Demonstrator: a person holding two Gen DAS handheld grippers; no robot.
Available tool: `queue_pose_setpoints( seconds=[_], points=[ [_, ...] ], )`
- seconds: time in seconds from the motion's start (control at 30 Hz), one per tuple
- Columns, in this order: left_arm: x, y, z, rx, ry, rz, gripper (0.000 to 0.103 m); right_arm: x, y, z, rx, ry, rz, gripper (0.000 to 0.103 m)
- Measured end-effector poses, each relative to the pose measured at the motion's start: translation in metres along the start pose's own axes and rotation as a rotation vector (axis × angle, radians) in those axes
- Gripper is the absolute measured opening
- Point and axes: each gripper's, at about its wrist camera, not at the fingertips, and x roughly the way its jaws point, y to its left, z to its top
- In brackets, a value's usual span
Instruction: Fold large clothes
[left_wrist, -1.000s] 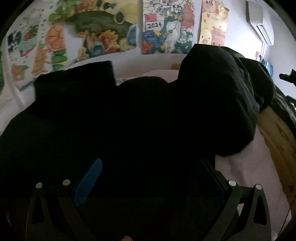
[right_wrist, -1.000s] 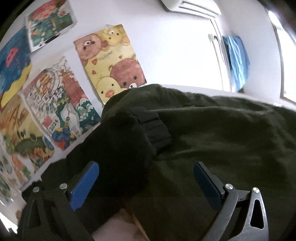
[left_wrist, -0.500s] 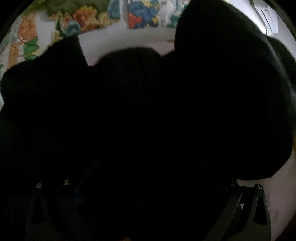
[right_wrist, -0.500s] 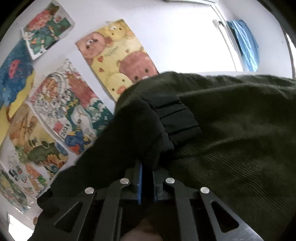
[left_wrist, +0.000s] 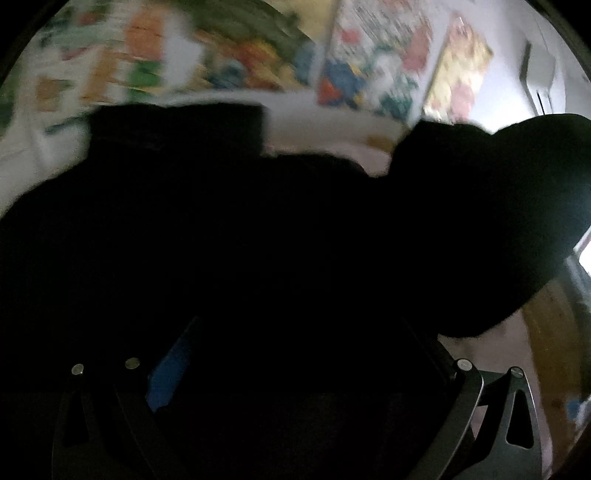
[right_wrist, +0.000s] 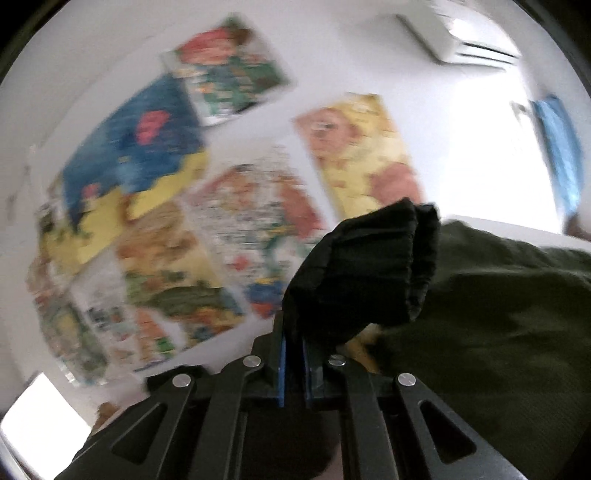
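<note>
Our right hand-held gripper (right_wrist: 293, 363) is clamped on the ribbed cuff (right_wrist: 364, 273) of the black garment (left_wrist: 258, 258), raised before the blurred posters (right_wrist: 221, 221). Our left hand-held gripper (left_wrist: 295, 354) stands apart over the garment, its right finger lost in darkness.

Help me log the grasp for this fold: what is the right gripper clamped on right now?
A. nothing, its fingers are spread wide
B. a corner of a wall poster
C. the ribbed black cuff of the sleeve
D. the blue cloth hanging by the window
C: in the right wrist view the right gripper has its blue pads pressed together on the ribbed black cuff, which stands up above the fingers.
</note>
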Motion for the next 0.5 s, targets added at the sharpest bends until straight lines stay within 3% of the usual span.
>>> queue_pose_setpoints(
  seconds=[0.23,0.33,0.5],
  points=[
    [-0.116,0.103,-0.025,-0.189,-0.048,0.065,0.102,0.036,0.155,-0.039,-0.161,0.107,0.273,0.007],
    [-0.157,0.150,-0.039,-0.278,-0.077,0.081,0.102,0.061,0.215,-0.076,-0.227,0.192,0.361,0.007],
    [-0.208,0.216,-0.064,-0.387,-0.139,0.057,0.102,0.109,0.291,-0.155,-0.355,0.347,0.426,0.007]
  ],
)
